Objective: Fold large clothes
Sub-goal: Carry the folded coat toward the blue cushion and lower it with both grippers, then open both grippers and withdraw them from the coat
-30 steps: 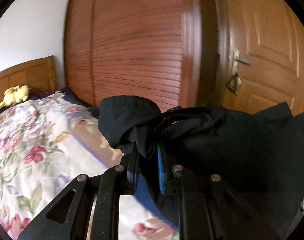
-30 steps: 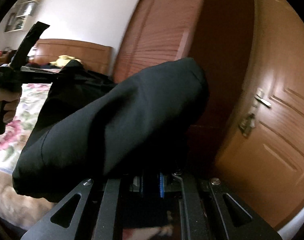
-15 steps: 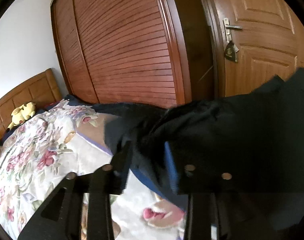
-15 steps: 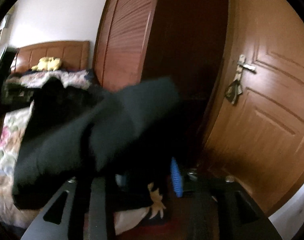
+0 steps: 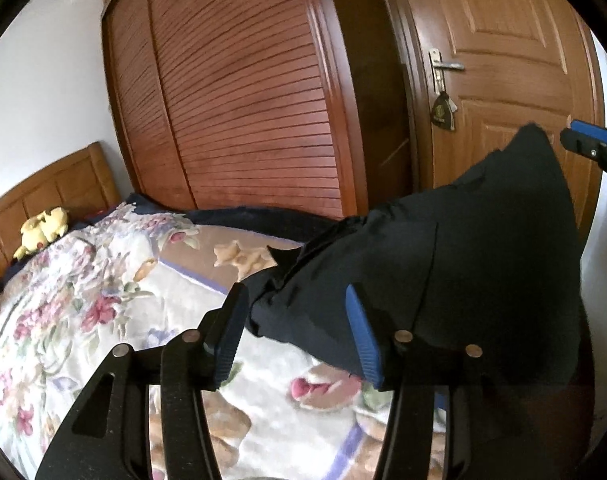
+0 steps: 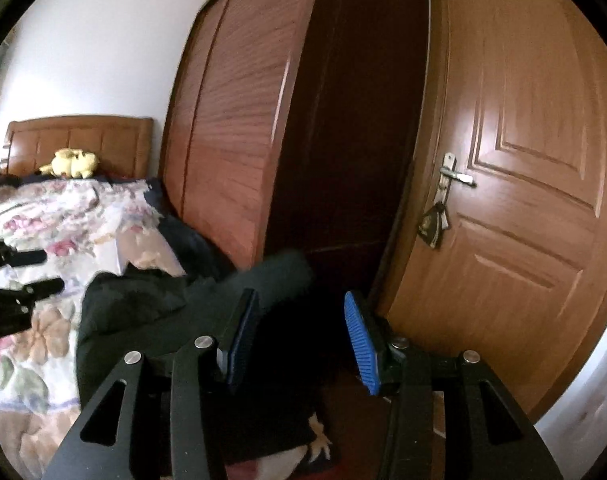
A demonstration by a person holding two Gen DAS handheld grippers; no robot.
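A large black garment point(image 5: 443, 264) lies bunched on the floral bedspread point(image 5: 83, 300) at the near right corner of the bed. It also shows in the right wrist view point(image 6: 175, 312). My left gripper point(image 5: 295, 332) is open, its jaws wide apart just in front of the cloth's edge, holding nothing. My right gripper point(image 6: 299, 332) is open and empty above the garment's right end. The right gripper's blue fingertip point(image 5: 587, 136) shows at the far right of the left wrist view. The left gripper's fingers point(image 6: 19, 276) show at the left edge of the right wrist view.
A wooden slatted wardrobe point(image 5: 243, 100) stands behind the bed. A wooden door point(image 6: 523, 200) with a handle and hanging keys point(image 6: 435, 220) is on the right. A yellow plush toy point(image 5: 43, 228) sits by the headboard point(image 6: 79, 140).
Both grippers have opened and let go of the black garment. It has dropped from being held up in the air onto the corner of the bed.
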